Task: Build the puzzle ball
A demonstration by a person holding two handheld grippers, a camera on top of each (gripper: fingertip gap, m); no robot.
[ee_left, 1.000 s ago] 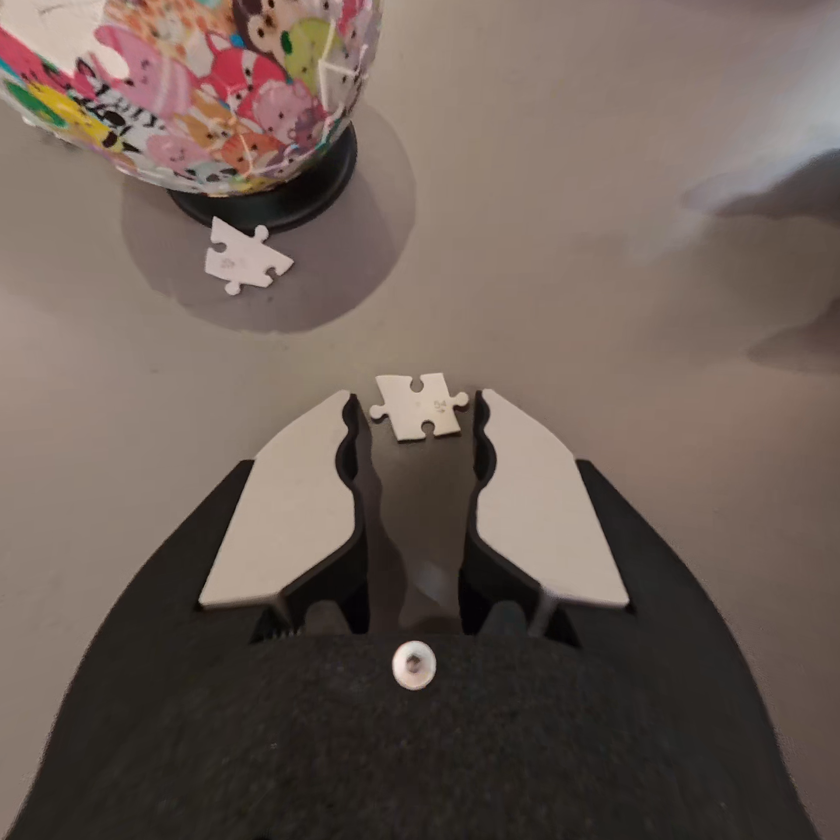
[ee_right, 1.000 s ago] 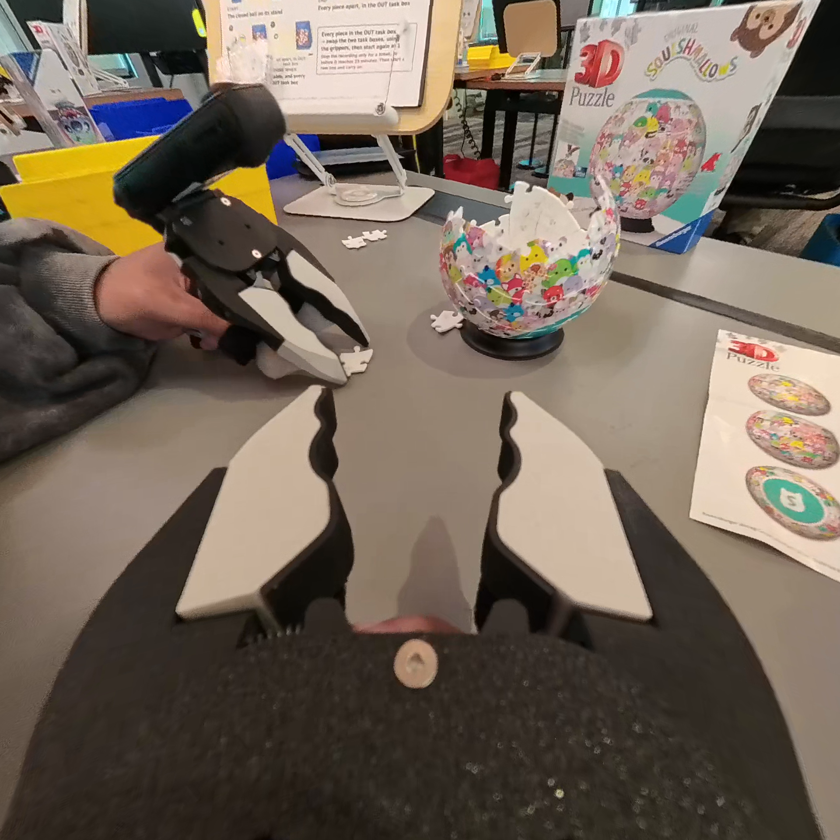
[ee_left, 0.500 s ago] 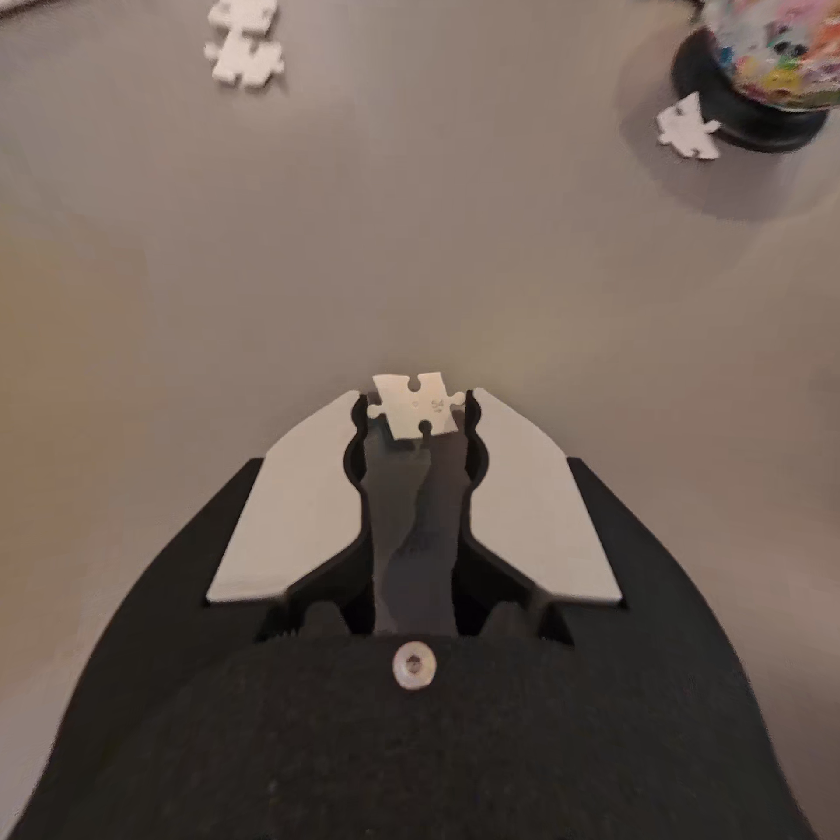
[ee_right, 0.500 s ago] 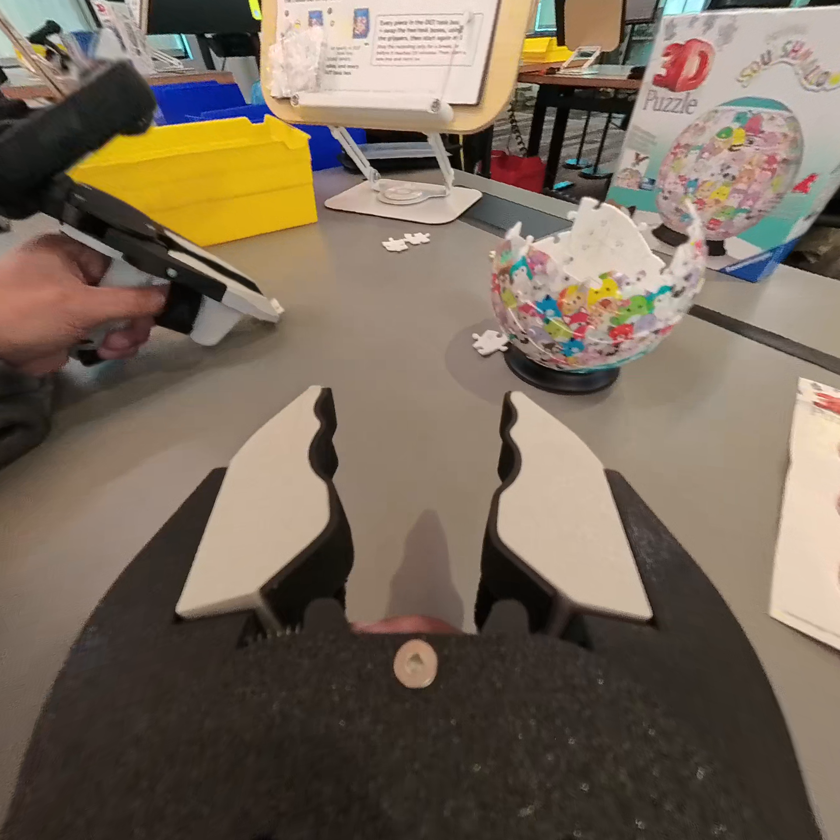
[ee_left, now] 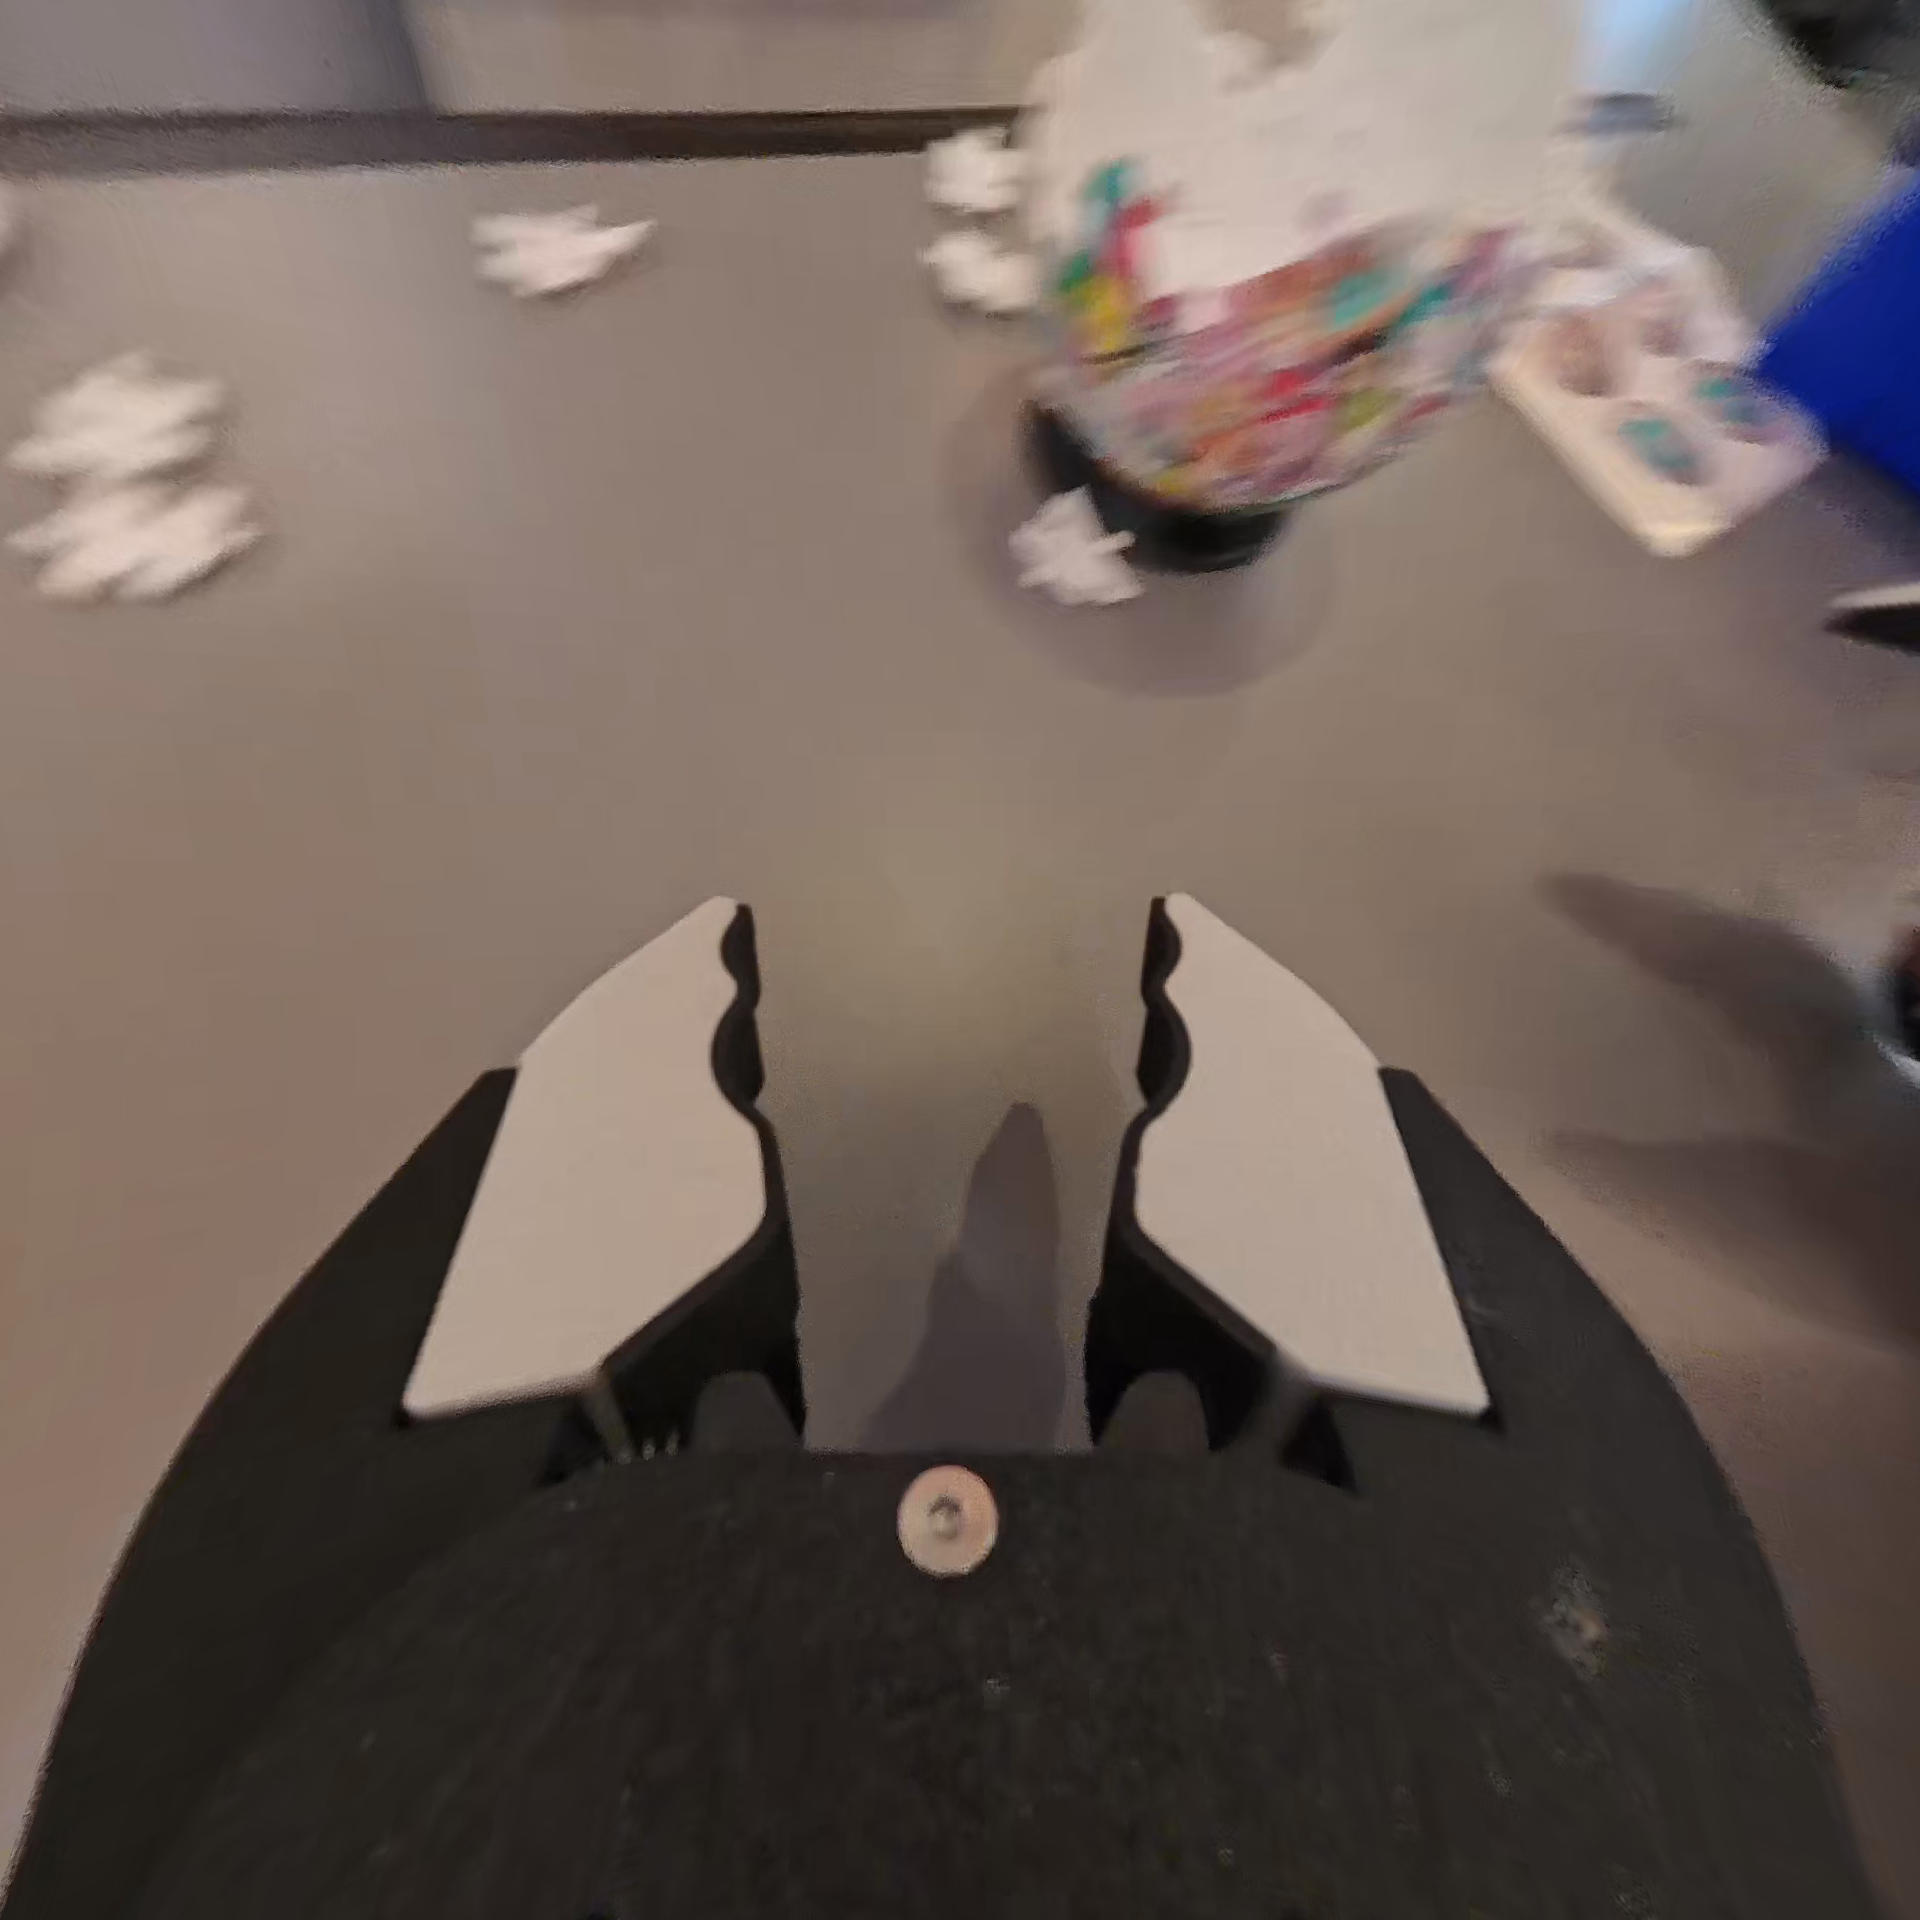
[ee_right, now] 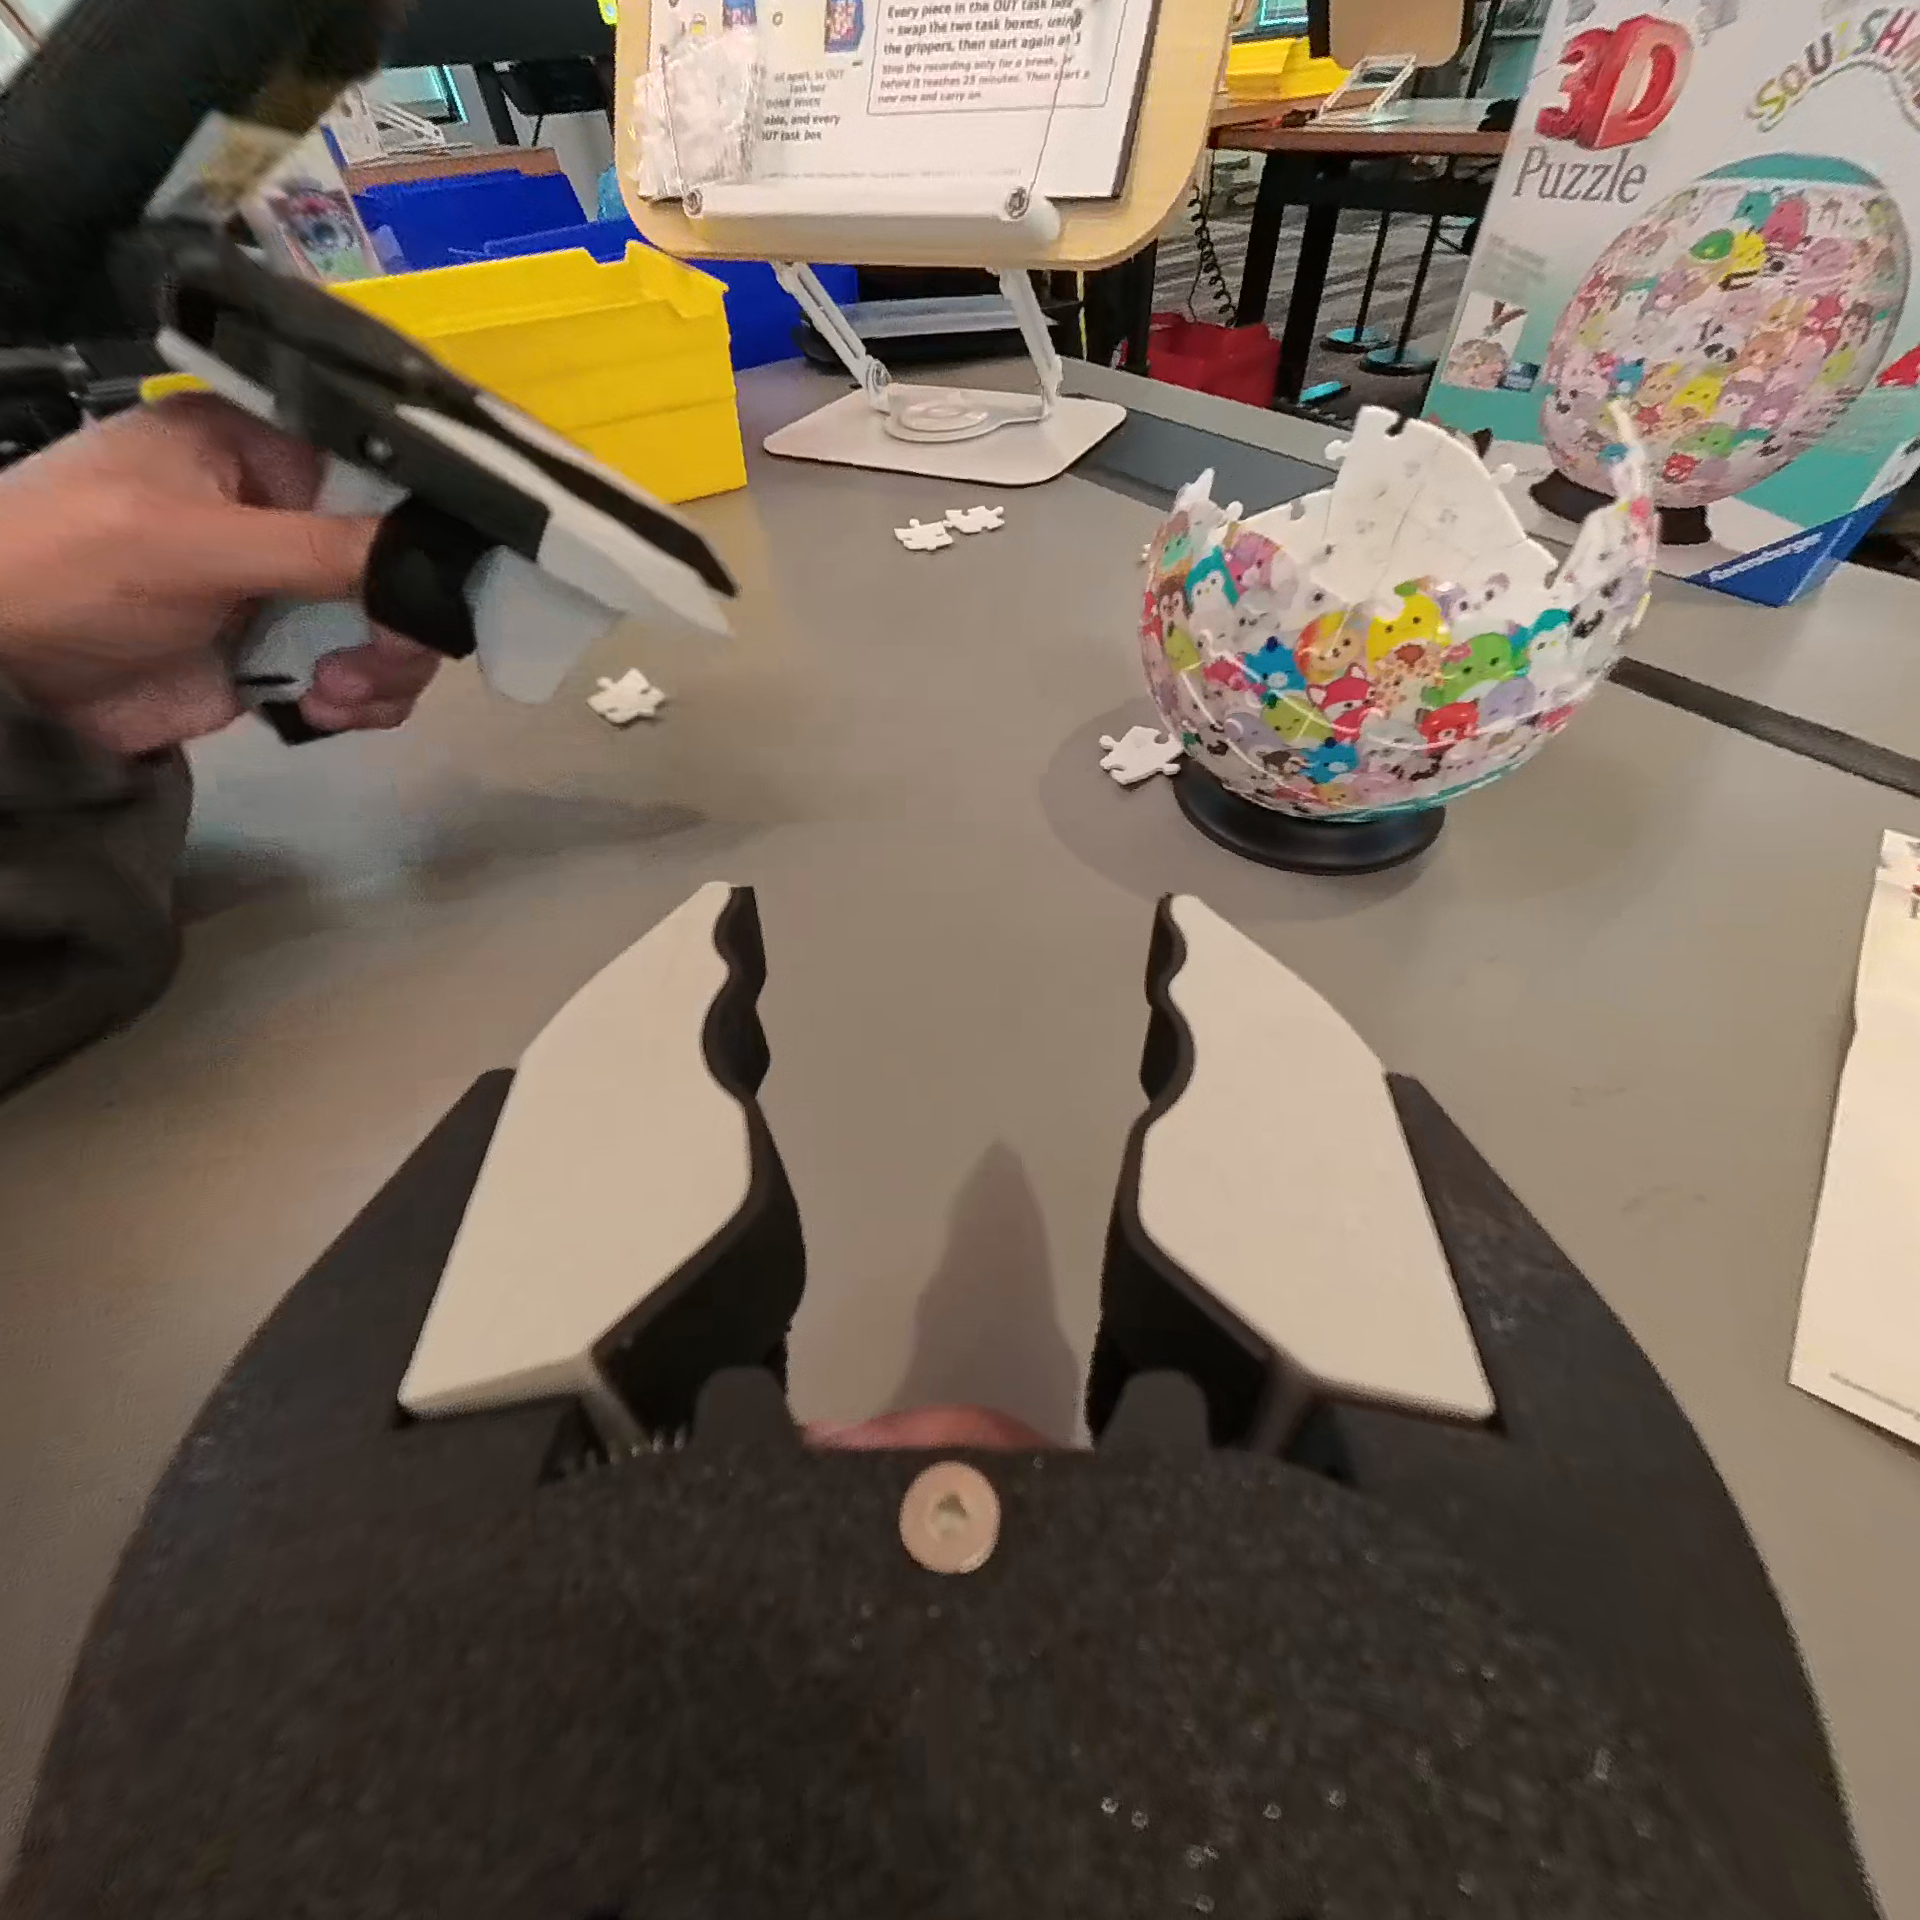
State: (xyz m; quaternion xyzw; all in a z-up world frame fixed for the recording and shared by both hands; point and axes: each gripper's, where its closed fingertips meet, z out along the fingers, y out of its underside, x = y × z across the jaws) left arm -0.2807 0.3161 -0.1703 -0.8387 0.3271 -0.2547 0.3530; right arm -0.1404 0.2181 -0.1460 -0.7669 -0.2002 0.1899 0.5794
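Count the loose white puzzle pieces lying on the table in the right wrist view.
4: a pair near the white holder base, a piece under the left gripper, another piece beside the ball's black stand. Others may lie outside this view.

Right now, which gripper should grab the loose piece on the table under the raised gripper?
Left gripper, probably: it hangs open just above that piece. The right gripper is open too, but farther back.

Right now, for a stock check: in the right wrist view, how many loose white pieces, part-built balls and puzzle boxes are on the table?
Loose pieces: 4
Ball: 1
Box: 1
Total: 6
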